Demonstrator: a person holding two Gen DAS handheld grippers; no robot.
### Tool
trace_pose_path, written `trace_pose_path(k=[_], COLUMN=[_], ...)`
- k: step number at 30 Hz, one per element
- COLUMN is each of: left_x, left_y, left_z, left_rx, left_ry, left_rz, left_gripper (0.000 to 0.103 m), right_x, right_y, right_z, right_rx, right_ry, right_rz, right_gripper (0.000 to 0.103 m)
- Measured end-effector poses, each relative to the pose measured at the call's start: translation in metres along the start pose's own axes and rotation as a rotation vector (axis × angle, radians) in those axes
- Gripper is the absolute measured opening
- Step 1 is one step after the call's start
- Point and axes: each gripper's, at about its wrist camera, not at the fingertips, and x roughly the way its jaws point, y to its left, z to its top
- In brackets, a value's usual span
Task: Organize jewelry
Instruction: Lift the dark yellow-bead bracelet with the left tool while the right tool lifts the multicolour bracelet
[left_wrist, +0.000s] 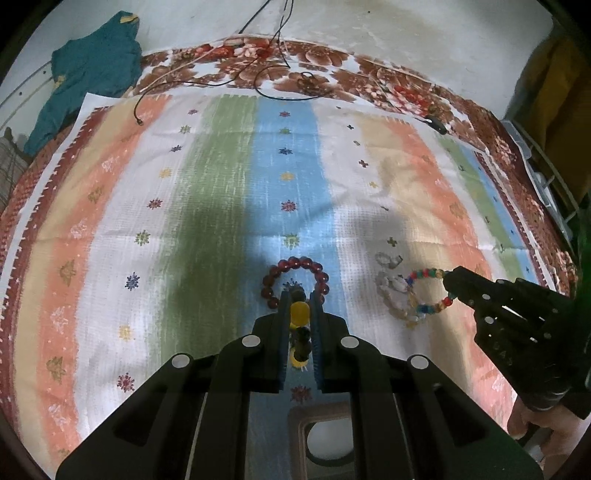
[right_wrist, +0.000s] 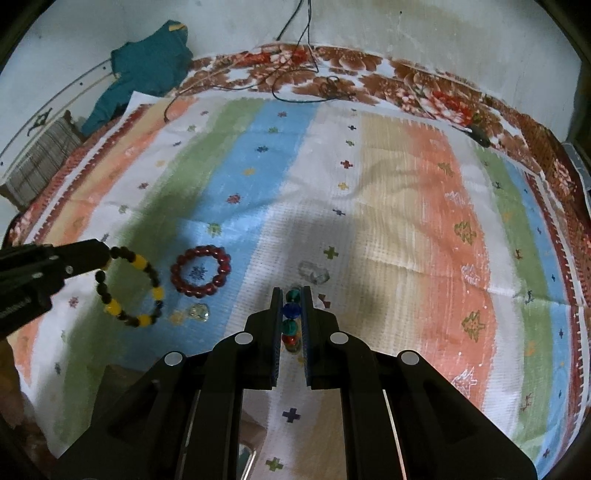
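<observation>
Yellow-and-black bead bracelet (right_wrist: 129, 291) pinched between the fingers of the left gripper (left_wrist: 300, 295), hanging just above the striped cloth (left_wrist: 221, 184); multicoloured bead bracelet (left_wrist: 430, 291) clamped likewise in the right gripper (right_wrist: 291, 290), jaws of both nearly closed on the beads

Dark red bead bracelet (right_wrist: 201, 271) lying flat on the blue stripe, just beyond the left gripper's tips and ungrasped; clear crystal pieces (right_wrist: 314, 275) resting near the right gripper, another clear piece (right_wrist: 199, 312) just beside the yellow-and-black loop

Brown-framed container (left_wrist: 321, 439) partly visible under the left gripper at the near edge, contents unclear

Further out, floral bedspread (left_wrist: 332, 70) beneath the cloth, black cable (left_wrist: 229, 81) trailing across it, teal garment (left_wrist: 92, 70) at the far left corner

Judged step: both bracelets lifted, mid-carry toward storage. Next move likely needs drawing each back over the container and opening slowly so the loops drop inside without snagging; red bracelet and crystals left to collect
</observation>
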Motion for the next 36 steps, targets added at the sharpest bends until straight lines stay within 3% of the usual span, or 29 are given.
trace_pose_path(k=[13,16,22,29,36], left_x=[-0.024,-0.033,-0.043,-0.025,0.008], left_y=[-0.007,-0.013,-0.022,-0.012,0.003], left_z=[-0.005,-0.007,-0.015,-0.020,-0.028], left_rx=[0.023,0.033,0.061,0.040,-0.029], left_ry=[-0.037,-0.053,-0.070,-0.015,0.111], left_rz=[0.011,0.005,0.012,0.032,0.005], left_gripper=[0.008,0.000,0.000,0.000,0.001], right_x=[-0.025,-0.032,-0.042,-0.045,-0.041], right_y=[0.008,0.012,0.019,0.021,0.014], right_z=[-0.011,-0.014,-0.020,-0.025,-0.027], right_rx=[-0.011,-0.013,-0.022,-0.016,-0.004], right_ry=[-0.029,-0.038,-0.049,-0.045,-0.029], right_rz=[0.000,0.005,0.005,0.008,0.012], right_gripper=[0.010,0.010,0.010,0.010,0.010])
